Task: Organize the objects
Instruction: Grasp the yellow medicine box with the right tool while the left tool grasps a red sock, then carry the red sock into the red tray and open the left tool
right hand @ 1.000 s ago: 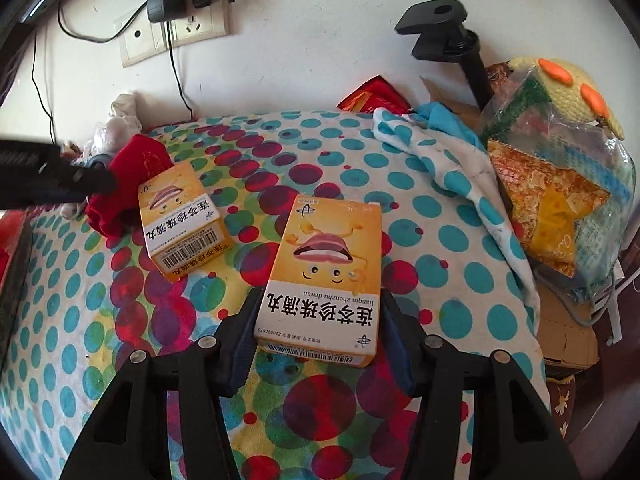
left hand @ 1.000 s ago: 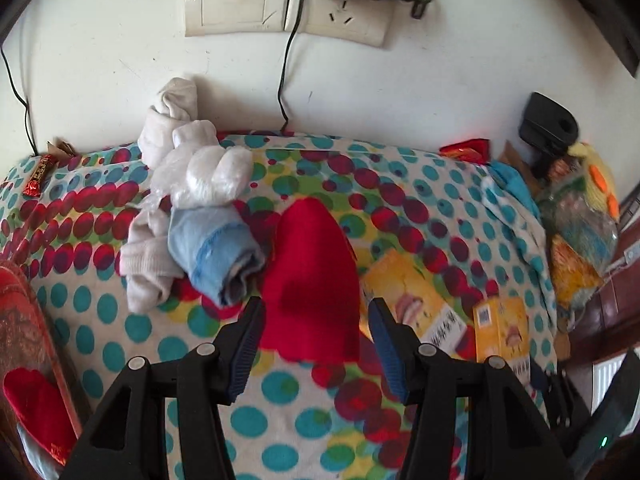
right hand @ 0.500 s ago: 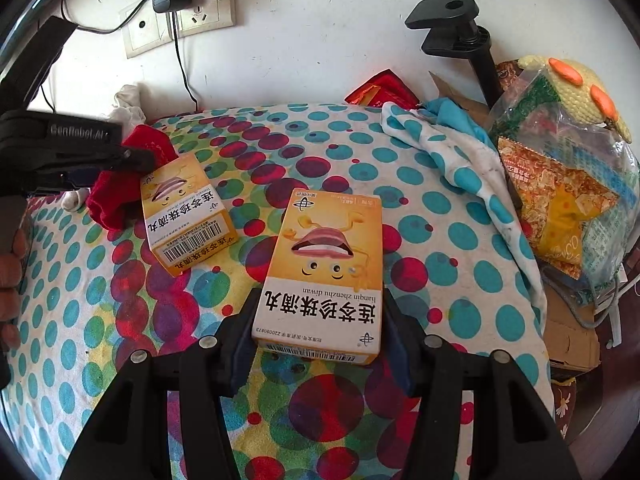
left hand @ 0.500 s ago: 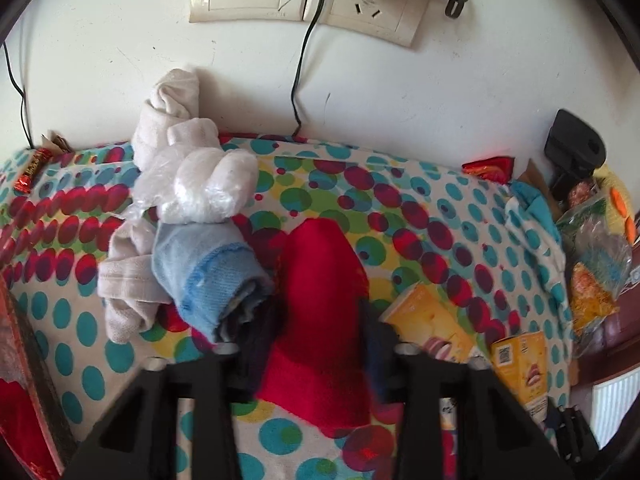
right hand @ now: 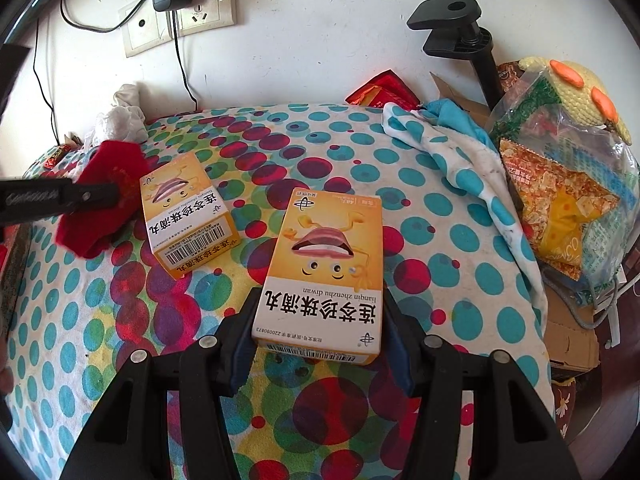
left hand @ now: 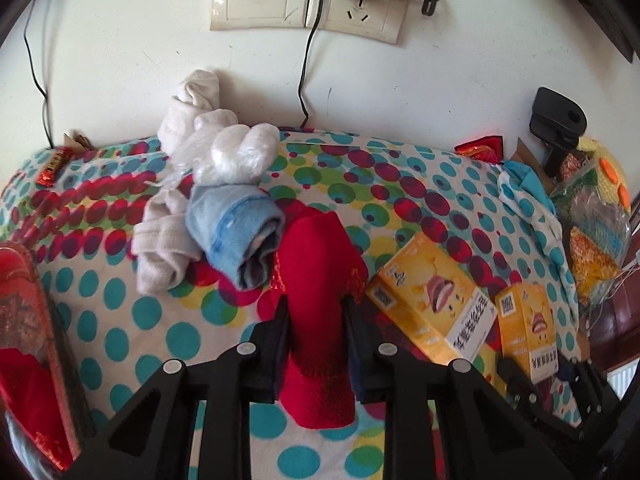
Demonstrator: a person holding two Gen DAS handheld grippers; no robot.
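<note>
Left wrist: jaws clamped on red sock (left hand: 320, 276) (right's grip yellow box (right hand: 324, 268)).

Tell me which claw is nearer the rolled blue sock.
Left. The left claw is shut on the red sock right beside the rolled blue sock; the right claw grips a yellow box farther away across the dotted cloth.

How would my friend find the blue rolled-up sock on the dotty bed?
Start at the wall sockets and follow the black cable down to the dotted blanket. In the sock pile there, the blue rolled-up sock lies below a plastic-wrapped white bundle, between a cream sock and the red sock; it is the only blue one.
</note>
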